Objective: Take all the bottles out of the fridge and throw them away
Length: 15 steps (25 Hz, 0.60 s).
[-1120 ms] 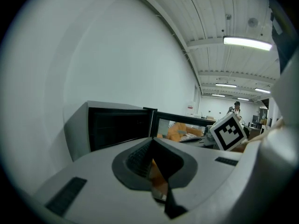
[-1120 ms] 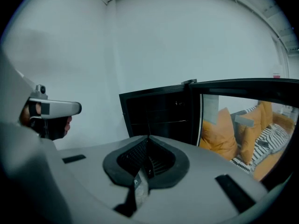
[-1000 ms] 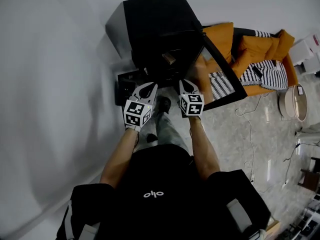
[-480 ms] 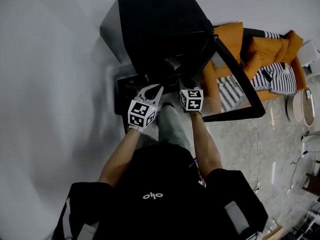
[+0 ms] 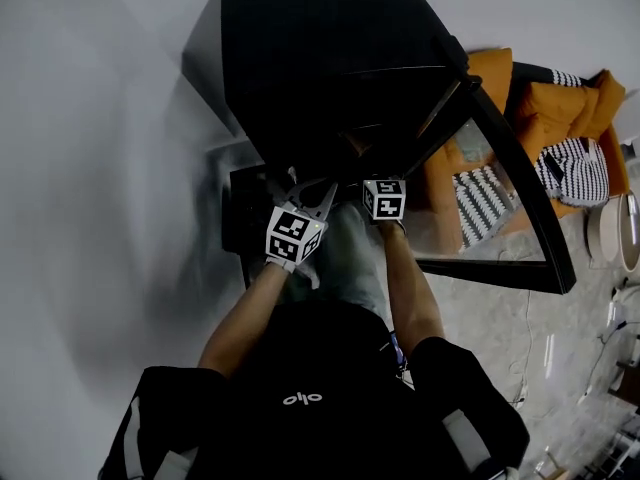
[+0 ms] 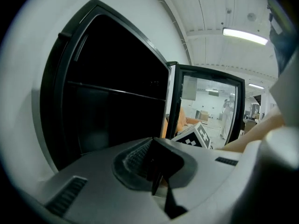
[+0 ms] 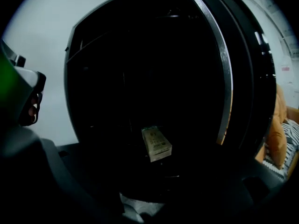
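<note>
The fridge (image 5: 310, 48) stands open, too dark inside to show any bottle. Only a small tan pack (image 7: 156, 143) sits on a shelf. The left hand-held gripper (image 6: 156, 174) is pinched closed, empty. The right hand-held gripper (image 5: 378, 178) has just been opening wide, nothing between its jaws. A bottle would likely be light and slippery, so grip it mid-body.

Both arms reach out side by side toward the fridge (image 5: 320, 58), left forearm (image 5: 245, 308) and right forearm (image 5: 408, 290) bare. The left hand-held gripper (image 5: 312, 190) sits at the fridge's lower front, jaws pressed together. The right hand-held gripper (image 5: 378, 176) is just beside it, tips at the dark opening. Its jaws have just been opening and stand wide, nothing between them.
</note>
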### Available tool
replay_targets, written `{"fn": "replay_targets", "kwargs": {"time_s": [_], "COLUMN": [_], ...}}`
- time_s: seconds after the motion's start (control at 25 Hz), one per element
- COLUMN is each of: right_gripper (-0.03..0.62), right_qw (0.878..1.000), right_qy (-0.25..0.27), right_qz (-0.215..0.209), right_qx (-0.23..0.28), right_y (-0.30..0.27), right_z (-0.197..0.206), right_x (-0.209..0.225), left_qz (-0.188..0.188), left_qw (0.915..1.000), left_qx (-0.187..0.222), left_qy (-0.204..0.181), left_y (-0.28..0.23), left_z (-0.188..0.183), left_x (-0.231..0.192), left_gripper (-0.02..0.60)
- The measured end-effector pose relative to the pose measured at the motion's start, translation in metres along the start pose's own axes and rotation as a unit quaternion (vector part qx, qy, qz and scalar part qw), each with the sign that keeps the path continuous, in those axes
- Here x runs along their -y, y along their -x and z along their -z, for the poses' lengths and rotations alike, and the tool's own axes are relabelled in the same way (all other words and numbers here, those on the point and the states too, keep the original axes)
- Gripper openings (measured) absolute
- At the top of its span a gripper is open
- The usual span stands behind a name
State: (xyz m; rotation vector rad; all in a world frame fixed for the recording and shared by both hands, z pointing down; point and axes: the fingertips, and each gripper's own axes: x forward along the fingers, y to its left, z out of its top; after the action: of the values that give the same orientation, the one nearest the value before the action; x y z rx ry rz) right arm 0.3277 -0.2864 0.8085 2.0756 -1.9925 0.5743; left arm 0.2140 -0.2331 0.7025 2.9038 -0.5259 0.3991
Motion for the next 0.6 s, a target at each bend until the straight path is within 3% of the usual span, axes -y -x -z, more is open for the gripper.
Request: {"fn": "replay_targets", "kwargs": {"time_s": [0.48, 0.6], "right_gripper": [0.328, 0.327], "right_qw": [1.0, 0.999], "right_qy": [0.003, 0.019], "right_qz": [-0.008, 0.008], "right_qx": [-0.014, -0.035], "right_y": [-0.065, -0.071], "right_z": [0.027, 0.031], "right_x": [0.016, 0.02], "left_qz": [0.006, 0.004], "left_qw": [1.0, 1.0], "left_qx": [-0.002, 0.0], "left_qy": [-0.004, -0.005], "left_y": [-0.046, -0.048], "left_z": [0.023, 0.027], "left_x": [-0.034, -0.038], "left_gripper": [0.006, 0.006]}}
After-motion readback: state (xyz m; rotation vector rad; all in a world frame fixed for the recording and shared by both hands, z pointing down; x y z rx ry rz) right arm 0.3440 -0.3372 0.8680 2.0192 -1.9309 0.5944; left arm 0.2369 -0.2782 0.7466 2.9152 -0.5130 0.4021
